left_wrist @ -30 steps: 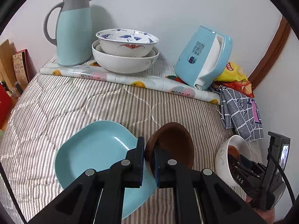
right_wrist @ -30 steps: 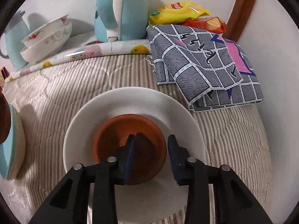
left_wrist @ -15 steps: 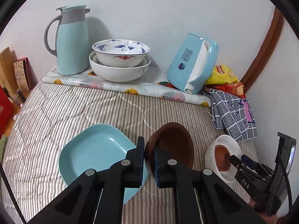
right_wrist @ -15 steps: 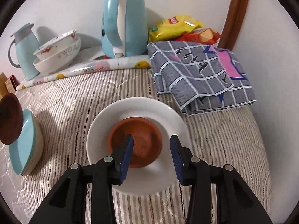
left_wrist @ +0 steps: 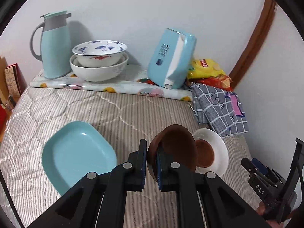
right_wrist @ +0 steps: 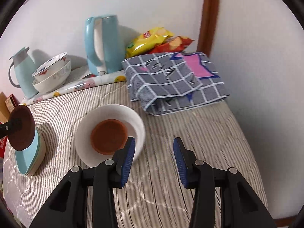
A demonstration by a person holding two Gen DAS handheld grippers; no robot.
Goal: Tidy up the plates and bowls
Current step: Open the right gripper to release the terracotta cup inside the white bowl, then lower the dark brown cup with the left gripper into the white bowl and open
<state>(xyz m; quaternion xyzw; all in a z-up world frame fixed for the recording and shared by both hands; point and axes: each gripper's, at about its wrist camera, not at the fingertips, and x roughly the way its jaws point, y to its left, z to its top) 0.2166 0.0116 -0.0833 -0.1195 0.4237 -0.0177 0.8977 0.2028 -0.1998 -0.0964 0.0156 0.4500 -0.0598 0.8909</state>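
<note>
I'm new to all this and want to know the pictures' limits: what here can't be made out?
- Left wrist view: the dark brown bowl covers part of the small terracotta dish behind it.
- Same view: the right gripper sits at the edge, its jaws hidden behind its body.
- Right wrist view: the blue plate is seen edge-on, its inside hidden.
- Both views: print on the snack bags is too small.

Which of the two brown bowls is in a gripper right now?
The darker brown bowl, pinched by its rim in the left gripper and tilted. The lighter terracotta bowl sits free inside the white bowl.
</note>
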